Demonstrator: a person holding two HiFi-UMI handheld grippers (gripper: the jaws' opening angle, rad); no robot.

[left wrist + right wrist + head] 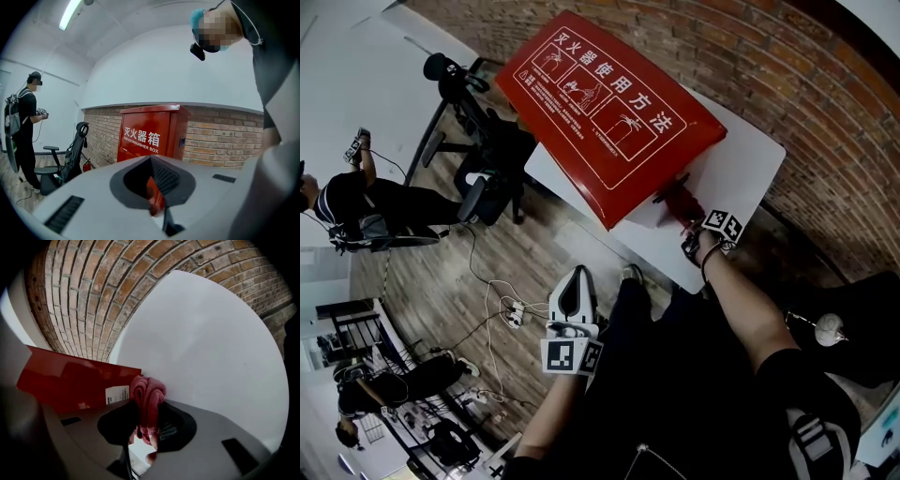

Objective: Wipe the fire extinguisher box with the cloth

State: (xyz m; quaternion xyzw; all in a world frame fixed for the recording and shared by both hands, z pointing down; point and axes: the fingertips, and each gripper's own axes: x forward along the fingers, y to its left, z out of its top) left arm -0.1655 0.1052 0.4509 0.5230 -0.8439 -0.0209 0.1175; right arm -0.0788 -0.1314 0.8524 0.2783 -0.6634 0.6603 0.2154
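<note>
— What of the fire extinguisher box (pixel 149 131) is hidden?
— In the left gripper view, its lower front is covered by the left gripper (pixel 151 164).
— And in the right gripper view?
— Its lower edge is masked by the right gripper (pixel 149 413). The white label (pixel 117 394) at its edge, beside the cloth (pixel 149 392), is printed too small to be read.

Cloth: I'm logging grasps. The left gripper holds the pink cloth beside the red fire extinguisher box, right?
No: the right gripper holds the cloth, jaws shut on it, beside the fire extinguisher box, as the right gripper view shows.
</note>
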